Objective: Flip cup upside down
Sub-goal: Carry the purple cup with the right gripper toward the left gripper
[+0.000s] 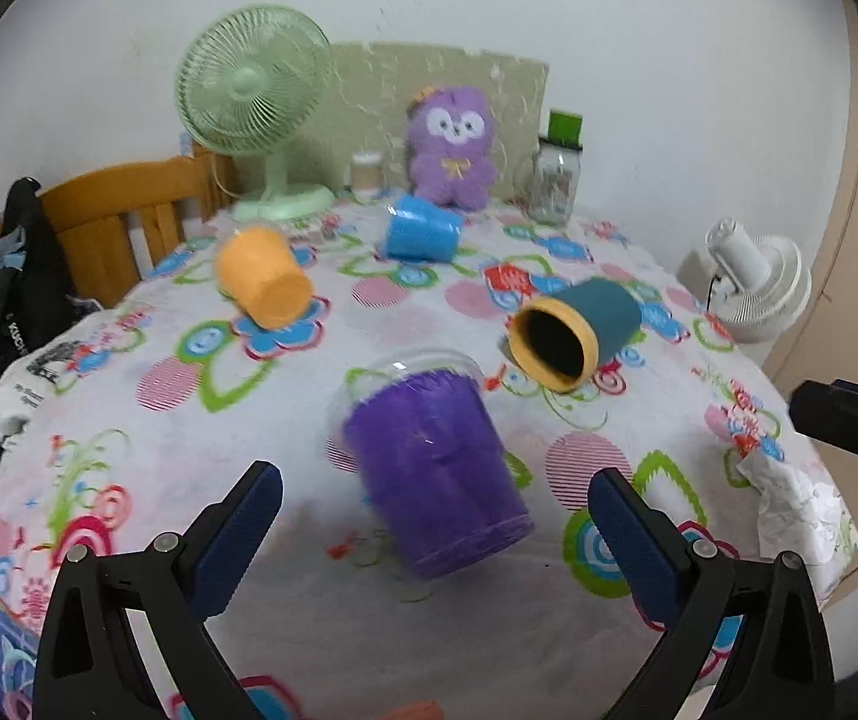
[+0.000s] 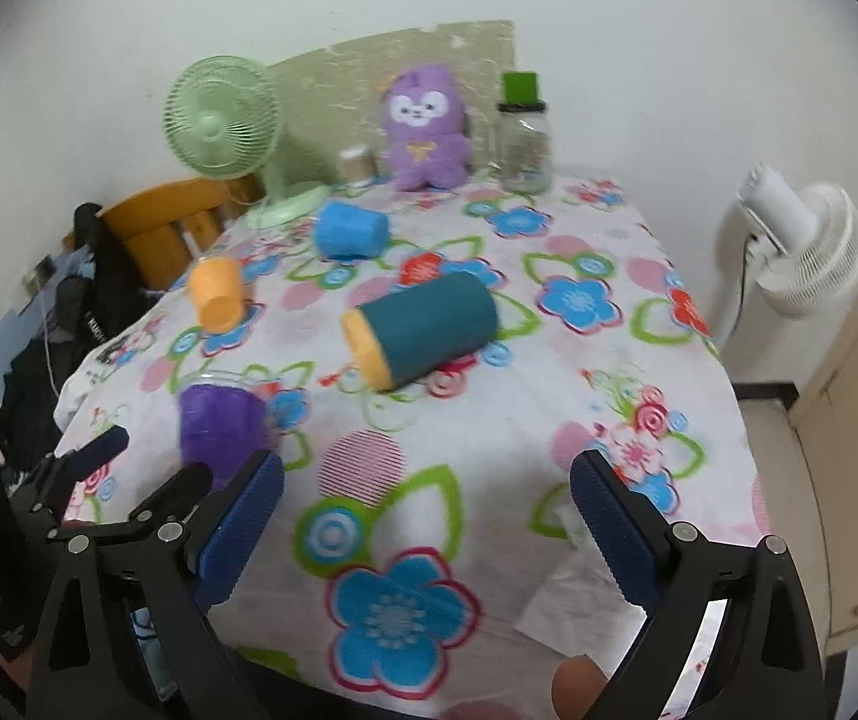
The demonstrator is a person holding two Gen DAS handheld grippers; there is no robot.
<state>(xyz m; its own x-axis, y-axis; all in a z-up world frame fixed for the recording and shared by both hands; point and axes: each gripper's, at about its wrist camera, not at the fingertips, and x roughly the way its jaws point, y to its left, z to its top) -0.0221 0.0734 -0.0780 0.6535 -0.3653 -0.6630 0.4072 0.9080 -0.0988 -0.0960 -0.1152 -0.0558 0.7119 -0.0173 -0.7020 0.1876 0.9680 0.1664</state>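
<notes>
A purple cup with a clear rim lies on its side on the flowered tablecloth, base toward me. My left gripper is open, its blue pads on either side of the cup without touching. A teal cup with a yellow rim lies on its side to the right. An orange cup and a blue cup lie further back. My right gripper is open and empty over the near cloth; the purple cup and the teal cup show beyond it.
A green fan, a purple plush, a glass jar and a small jar stand at the back. A wooden chair is at left, a white fan at right. Crumpled paper lies at the right edge.
</notes>
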